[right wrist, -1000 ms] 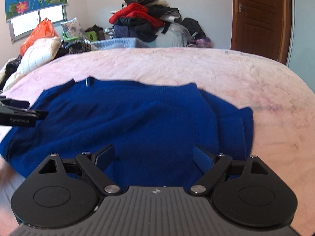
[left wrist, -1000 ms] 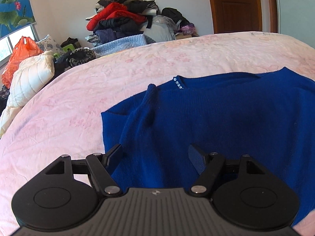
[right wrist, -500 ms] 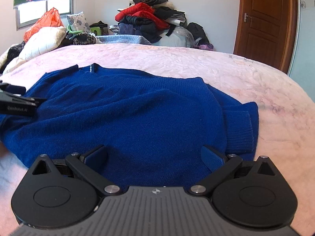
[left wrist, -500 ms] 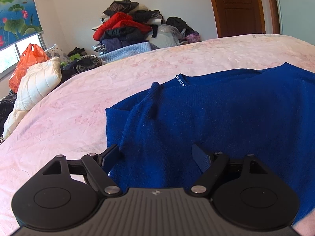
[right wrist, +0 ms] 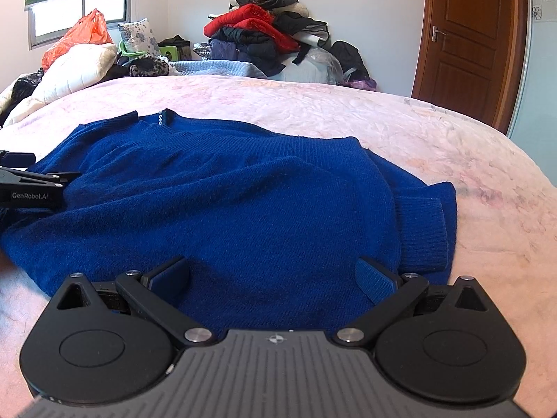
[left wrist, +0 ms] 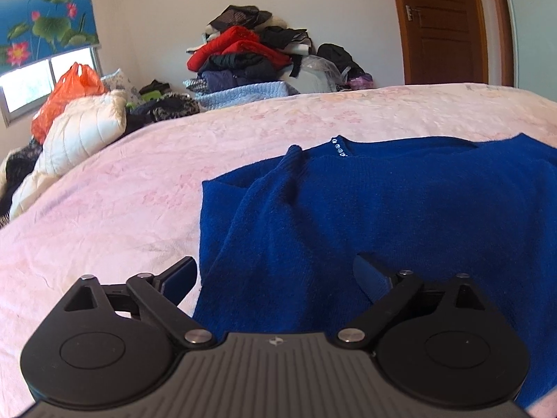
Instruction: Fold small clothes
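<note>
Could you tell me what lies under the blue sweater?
The blue sweater lies directly on the pink bedspread, which shows all around it. Anything between the two is covered and cannot be seen.

**Sweater's near hem out of sight**

Both gripper bodies hide the near edge of the blue sweater point(right wrist: 243, 209). In the left wrist view its right side runs off the frame. The clothes pile point(left wrist: 250, 55) is too tangled to sort.
</note>
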`<state>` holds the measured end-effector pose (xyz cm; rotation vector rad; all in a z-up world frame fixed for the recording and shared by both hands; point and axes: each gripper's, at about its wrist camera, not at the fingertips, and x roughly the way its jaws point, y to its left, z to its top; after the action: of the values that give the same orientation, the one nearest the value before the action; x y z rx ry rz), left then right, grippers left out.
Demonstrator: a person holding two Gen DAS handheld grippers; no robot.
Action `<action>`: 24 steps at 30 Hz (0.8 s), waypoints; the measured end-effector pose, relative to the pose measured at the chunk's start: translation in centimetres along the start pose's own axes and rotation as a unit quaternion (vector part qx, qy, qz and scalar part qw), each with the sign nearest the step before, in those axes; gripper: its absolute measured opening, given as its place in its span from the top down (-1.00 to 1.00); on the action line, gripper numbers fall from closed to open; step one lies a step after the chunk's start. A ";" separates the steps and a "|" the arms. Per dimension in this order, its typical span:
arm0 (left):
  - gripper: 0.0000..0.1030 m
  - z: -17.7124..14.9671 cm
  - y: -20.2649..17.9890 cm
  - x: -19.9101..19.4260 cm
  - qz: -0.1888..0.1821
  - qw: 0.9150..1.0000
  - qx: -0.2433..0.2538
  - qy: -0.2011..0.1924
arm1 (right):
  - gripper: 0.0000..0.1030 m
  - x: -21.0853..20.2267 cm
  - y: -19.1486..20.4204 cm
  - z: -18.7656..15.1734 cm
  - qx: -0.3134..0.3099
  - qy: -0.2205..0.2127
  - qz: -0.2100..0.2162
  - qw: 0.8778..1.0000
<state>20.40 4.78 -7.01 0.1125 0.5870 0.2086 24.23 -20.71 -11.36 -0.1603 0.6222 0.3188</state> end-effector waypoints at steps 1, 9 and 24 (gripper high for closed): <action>-0.96 0.0 0.3 0.1 -0.003 1.000 -0.009 0.003 | -0.98 0.0 0.0 0.0 -0.001 0.000 -0.001 1.000; -0.98 0.0 0.9 0.2 -0.013 0.999 -0.032 0.012 | -0.99 0.0 0.1 0.0 -0.004 0.000 -0.003 1.000; -0.99 -0.1 1.7 0.3 -0.030 0.997 -0.064 0.023 | -0.99 0.0 0.4 0.3 -0.015 0.009 -0.008 1.000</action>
<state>20.33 6.54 -7.01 -0.0342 0.6207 0.1897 24.25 -20.25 -11.13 -0.1969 0.6329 0.3111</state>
